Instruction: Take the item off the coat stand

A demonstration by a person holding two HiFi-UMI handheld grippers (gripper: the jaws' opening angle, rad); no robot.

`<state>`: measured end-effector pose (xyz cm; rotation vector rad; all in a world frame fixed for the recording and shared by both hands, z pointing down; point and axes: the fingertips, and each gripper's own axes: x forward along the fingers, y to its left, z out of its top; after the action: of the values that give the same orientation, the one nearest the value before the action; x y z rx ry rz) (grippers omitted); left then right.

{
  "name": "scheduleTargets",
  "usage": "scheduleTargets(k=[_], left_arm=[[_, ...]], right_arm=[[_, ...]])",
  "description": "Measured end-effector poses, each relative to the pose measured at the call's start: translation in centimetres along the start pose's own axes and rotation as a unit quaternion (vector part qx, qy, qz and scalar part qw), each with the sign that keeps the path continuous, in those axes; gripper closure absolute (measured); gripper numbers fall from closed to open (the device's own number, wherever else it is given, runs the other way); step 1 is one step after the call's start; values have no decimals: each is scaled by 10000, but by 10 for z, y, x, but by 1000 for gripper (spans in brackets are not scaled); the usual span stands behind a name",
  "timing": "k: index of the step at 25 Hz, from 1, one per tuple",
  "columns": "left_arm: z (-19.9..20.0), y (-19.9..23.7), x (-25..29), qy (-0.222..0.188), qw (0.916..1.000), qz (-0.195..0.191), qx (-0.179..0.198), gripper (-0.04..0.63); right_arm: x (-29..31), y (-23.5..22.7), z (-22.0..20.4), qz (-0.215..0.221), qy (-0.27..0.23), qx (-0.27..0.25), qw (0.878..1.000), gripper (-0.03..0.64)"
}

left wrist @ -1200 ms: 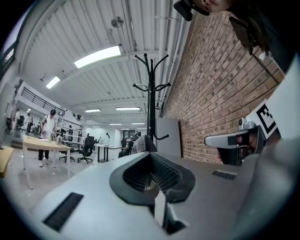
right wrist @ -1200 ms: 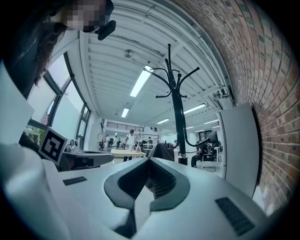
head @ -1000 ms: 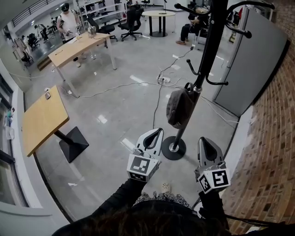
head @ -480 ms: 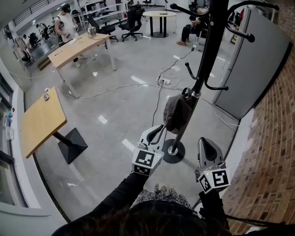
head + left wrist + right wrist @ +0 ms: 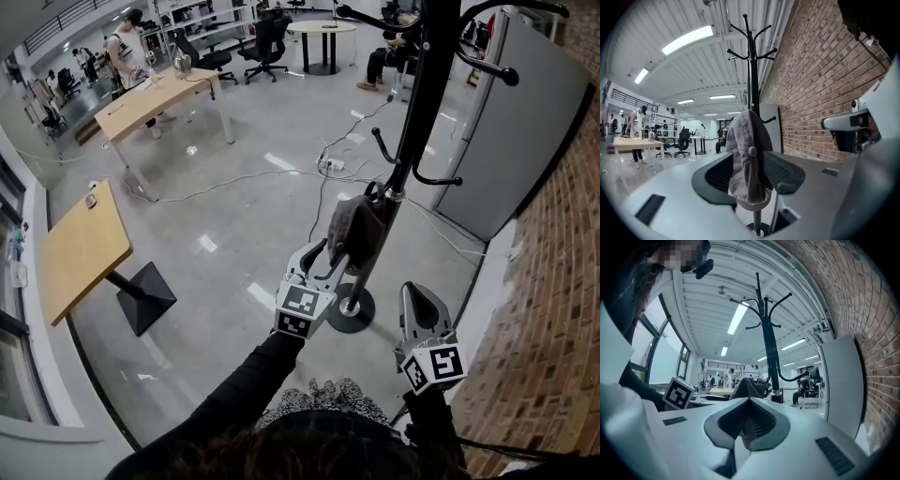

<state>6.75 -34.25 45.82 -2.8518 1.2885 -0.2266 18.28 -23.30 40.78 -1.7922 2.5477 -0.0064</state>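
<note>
A grey cap [image 5: 354, 230] hangs from a low hook of the black coat stand [image 5: 412, 131], whose round base [image 5: 352, 309] rests on the floor. My left gripper [image 5: 328, 255] is raised to the cap, and its jaws are opening. In the left gripper view the cap [image 5: 746, 154] hangs between the two spread jaws of the left gripper [image 5: 749, 177], and the pads do not press on it. My right gripper [image 5: 413, 291] stays lower, to the right of the base, shut and empty. In the right gripper view the right gripper [image 5: 746, 425] points toward the cap [image 5: 747, 387] and the stand [image 5: 768, 343].
A brick wall [image 5: 553, 319] and a grey cabinet [image 5: 525, 131] stand close on the right. Cables [image 5: 281, 173] and a power strip [image 5: 333, 162] lie on the floor beyond the stand. Wooden desks [image 5: 84, 248] [image 5: 159, 94] are at the left. People are at the far end.
My left gripper has moved forward and up from beside the base to the cap, and its jaws have gone from shut to spread around the cap. The right gripper has held still.
</note>
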Motion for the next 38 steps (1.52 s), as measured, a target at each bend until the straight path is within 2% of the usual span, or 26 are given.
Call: scheduleTargets(k=[5, 16, 17, 19, 21, 27, 38], left_arm=[[-2, 9, 25, 113, 9999, 30, 32, 387], [8, 5, 51, 135, 9998, -112, 44, 390], [9, 5, 51, 118, 9999, -108, 42, 410], [12, 7, 49, 67, 9999, -73, 29, 510], [13, 10, 48, 28, 10000, -25, 3, 545], [22, 18, 41, -122, 9998, 138, -121, 568], [40, 33, 14, -309, 9989, 264, -233, 568]], right_arm=[[1, -5, -4, 15, 55, 7, 10000, 606], [0, -15, -8, -66, 100, 82, 9999, 606], [1, -15, -8, -68, 102, 85, 9999, 606], [1, -16, -9, -71, 111, 91, 9999, 606], [2, -17, -11, -80, 127, 98, 9998, 606], [5, -15, -12, -54, 121, 106, 9999, 606], [8, -3, -8, 10, 84, 105, 9999, 606]])
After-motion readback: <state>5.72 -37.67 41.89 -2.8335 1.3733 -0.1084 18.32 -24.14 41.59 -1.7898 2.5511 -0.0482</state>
